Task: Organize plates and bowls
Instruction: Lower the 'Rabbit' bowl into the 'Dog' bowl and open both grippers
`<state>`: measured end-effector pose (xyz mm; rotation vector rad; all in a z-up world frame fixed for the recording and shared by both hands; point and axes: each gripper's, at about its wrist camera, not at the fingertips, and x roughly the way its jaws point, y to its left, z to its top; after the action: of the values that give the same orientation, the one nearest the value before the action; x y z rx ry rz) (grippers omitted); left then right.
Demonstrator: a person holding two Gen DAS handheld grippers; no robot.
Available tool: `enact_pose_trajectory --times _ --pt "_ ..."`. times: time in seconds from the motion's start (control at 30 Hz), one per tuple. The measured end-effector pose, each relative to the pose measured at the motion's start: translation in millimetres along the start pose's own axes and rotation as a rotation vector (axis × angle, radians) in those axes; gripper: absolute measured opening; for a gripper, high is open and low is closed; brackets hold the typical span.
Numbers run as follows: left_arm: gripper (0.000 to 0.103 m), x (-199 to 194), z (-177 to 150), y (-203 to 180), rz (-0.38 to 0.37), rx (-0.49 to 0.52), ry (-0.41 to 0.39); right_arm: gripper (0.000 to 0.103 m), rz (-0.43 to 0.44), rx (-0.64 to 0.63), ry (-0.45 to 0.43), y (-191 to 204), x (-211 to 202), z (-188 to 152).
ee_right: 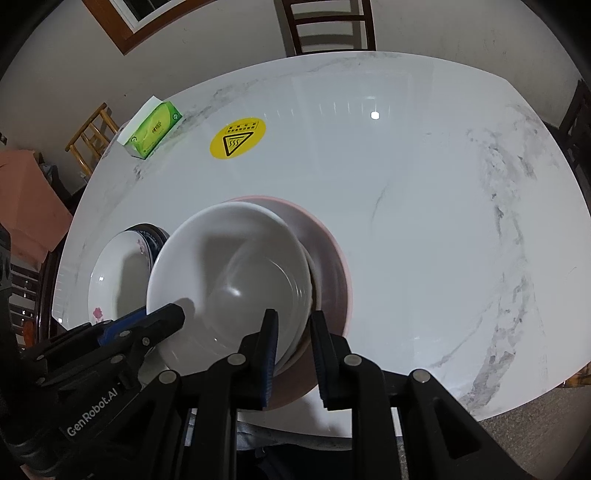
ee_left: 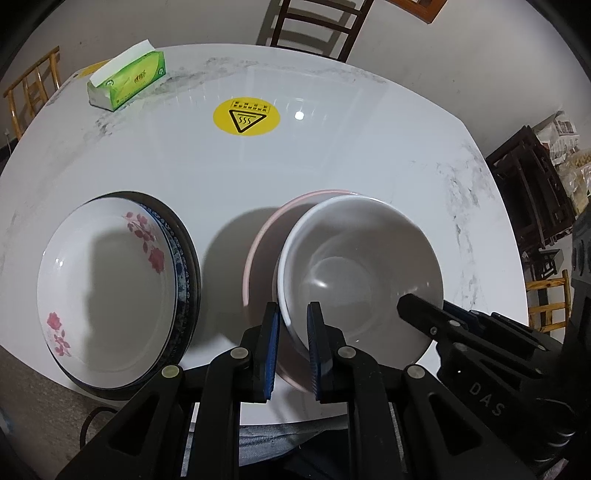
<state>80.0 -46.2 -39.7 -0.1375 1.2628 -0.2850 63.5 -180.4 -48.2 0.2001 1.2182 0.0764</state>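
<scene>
A white bowl (ee_left: pixel 362 266) (ee_right: pixel 221 258) sits tilted inside a wider pink bowl (ee_left: pixel 262 251) (ee_right: pixel 332 266) near the table's front edge. My left gripper (ee_left: pixel 293 306) is shut on the white bowl's left rim, one blue pad inside and one outside. It shows in the right wrist view as a black finger pair (ee_right: pixel 173 314) on that rim. My right gripper (ee_right: pixel 294 313) straddles the opposite rim, and a thin gap shows at its outer pad. In the left wrist view its tip (ee_left: pixel 417 302) rests over the rim. A rose-patterned plate (ee_left: pixel 107 288) (ee_right: pixel 118 280) tops a stack of darker plates to the left.
The white marble table (ee_left: pixel 332 147) carries a green tissue box (ee_left: pixel 127 79) (ee_right: pixel 153 131) at the far left and a yellow heat-warning sticker (ee_left: pixel 246 117) (ee_right: pixel 237 137) in the middle. A dark wooden chair (ee_left: pixel 314 26) (ee_right: pixel 328 26) stands behind it, and dark furniture (ee_left: pixel 528 192) to the right.
</scene>
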Motion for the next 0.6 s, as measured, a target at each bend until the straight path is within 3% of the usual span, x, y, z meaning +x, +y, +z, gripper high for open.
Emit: enact_pose_trajectory --times 0.23,0.3,0.6 --pt "0.012 0.0 -1.9 1.5 -0.019 -0.012 -0.030 0.020 -0.028 -0.024 -0.035 4.0 -0.1 -1.2" --pt "0.018 -1.4 -1.4 1.2 -0.030 -0.007 -0.044 0.021 -0.035 -0.038 -0.059 5.4 -3.0 -1.7" --pt "0.025 -14.7 -4.6 1.2 -0.052 0.015 -0.108 0.024 -0.039 -0.056 -0.135 6.9 -21.3 -4.9"
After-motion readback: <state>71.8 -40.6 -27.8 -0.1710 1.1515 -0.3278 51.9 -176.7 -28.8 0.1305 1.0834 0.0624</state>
